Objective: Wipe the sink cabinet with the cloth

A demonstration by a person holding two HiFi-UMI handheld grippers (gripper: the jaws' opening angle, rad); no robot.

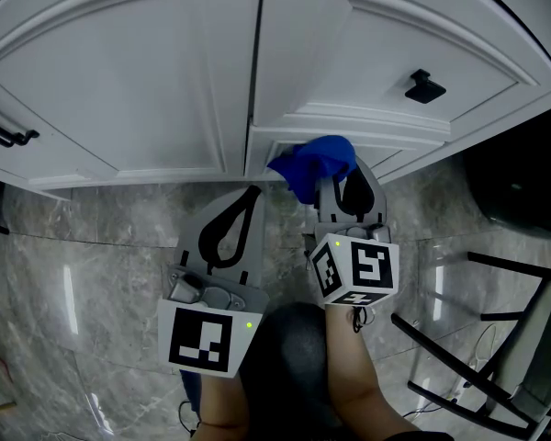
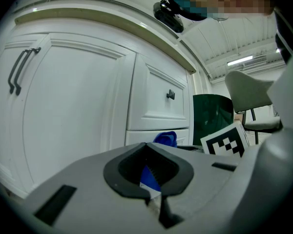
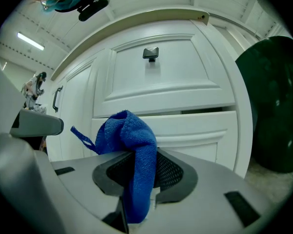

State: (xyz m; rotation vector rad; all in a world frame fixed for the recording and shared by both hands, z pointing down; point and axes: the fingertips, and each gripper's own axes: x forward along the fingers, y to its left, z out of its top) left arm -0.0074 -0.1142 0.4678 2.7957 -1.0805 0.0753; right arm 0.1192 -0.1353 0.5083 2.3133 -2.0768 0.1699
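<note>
Right gripper view: clamps a blue microfibre cloth (image 3: 129,130) between the pressed-together jaws of the right gripper (image 3: 136,156), bunched top standing above the tips, a thin loop trailing left. Holds it right at the lower drawer front of the white panelled sink cabinet (image 3: 161,82) — touching or not, cannot tell. Shows a black knob (image 3: 150,53) on the drawer above. Left gripper view: presses the left gripper (image 2: 146,146) tip to tip, just beside the cloth, facing a white cabinet door (image 2: 73,111) with a dark bar handle (image 2: 17,72). Underneath — grey marbled floor (image 1: 92,246).
</note>
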